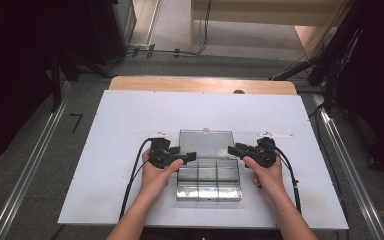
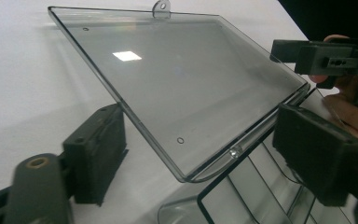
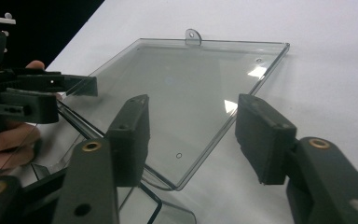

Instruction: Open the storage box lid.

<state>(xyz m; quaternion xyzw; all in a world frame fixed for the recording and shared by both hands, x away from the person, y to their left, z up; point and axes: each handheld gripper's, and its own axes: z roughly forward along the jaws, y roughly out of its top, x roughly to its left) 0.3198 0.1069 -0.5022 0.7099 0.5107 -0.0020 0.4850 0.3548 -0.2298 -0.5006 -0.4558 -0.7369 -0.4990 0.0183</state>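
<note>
Clear plastic box (image 1: 209, 181) lies at the middle of the white tabletop (image 1: 120, 130), its lid (image 1: 206, 143) swung open and lying back behind it. The left gripper (image 1: 189, 157) and right gripper (image 1: 233, 150) flank the hinge, jaws spread on both, pinching nothing.

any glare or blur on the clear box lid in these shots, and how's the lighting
Left gripper view: a bright square glint sits on the open lid, with the near jaws soft. Right gripper view: smaller glints near the lid's right corner; near jaws soft, and the left gripper farther off is sharper. High view: even light on the white table, dark surroundings, the compartment box slightly hazy.
</note>
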